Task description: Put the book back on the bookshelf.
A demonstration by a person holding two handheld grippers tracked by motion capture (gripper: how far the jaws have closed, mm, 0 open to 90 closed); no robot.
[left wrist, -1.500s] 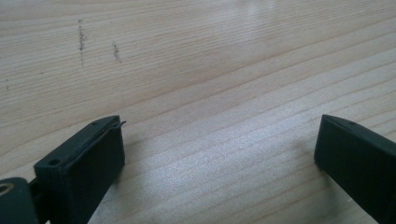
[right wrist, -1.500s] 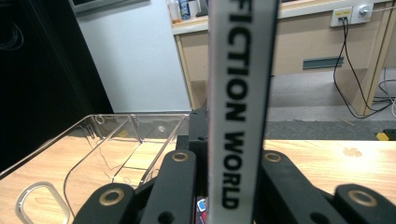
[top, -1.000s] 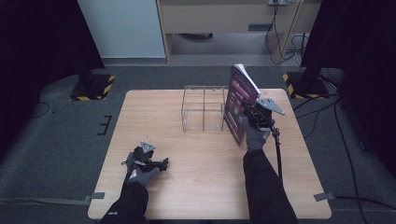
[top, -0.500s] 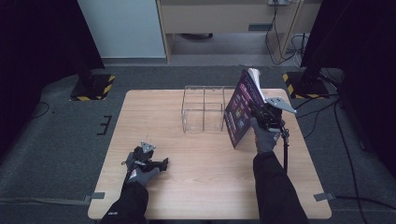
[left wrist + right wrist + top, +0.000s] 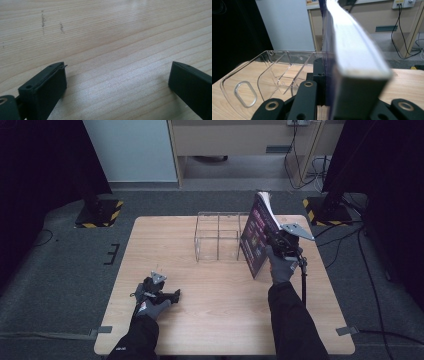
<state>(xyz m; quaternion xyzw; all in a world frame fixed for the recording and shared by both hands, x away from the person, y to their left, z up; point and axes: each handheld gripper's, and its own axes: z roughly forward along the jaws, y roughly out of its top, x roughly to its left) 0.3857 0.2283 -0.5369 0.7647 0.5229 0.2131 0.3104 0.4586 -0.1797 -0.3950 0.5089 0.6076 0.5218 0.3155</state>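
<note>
A thick book [image 5: 256,236] with a purple cover stands tilted on its lower corner at the right of the table, its top leaning right. My right gripper [image 5: 274,241] is shut on the book [image 5: 357,62], and its jaws have just been closing a little further on it. In the right gripper view the left jaw presses the purple cover and the pages hide the other jaw. A clear plastic organizer [image 5: 217,237] with compartments stands just left of the book, empty [image 5: 274,72]. My left gripper [image 5: 172,296] rests near the table's front left, open [image 5: 117,77], with bare wood between its jaws.
The wooden table [image 5: 220,320] has free room in its middle and front. The right gripper's cable [image 5: 303,280] trails down beside the forearm. Stand bases with yellow-black tape [image 5: 100,215] sit on the floor beyond the far corners.
The right hand shifted slightly to the right with the book, and the book's top now leans more to the right. The left hand has kept still.
</note>
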